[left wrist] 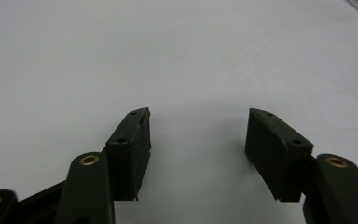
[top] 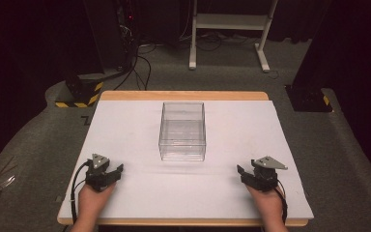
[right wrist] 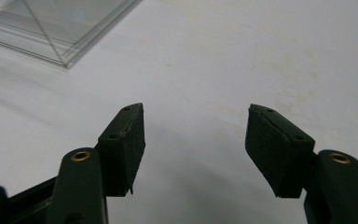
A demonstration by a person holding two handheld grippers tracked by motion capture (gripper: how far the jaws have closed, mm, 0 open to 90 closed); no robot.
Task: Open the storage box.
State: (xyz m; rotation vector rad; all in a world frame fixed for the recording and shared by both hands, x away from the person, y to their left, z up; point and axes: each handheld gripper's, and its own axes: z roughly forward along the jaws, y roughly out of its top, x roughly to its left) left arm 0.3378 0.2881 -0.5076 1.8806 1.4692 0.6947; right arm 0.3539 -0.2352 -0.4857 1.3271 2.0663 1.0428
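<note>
Clear plastic box (top: 182, 130) empty, mid-desk, nearer far edge. Left claw (top: 117, 171) near front-left corner, jaws spread, nothing held. Right claw (top: 242, 173) near front-right corner, likewise spread, empty. Risk: light box likely sliding on smooth white desk (top: 125, 125) if nudged one-sidedly.

I am at a lab rig: a white-topped table (top: 125, 125) on grey carpet (top: 348, 145), black curtains (top: 24, 38), and cables (top: 140, 63) behind.
</note>
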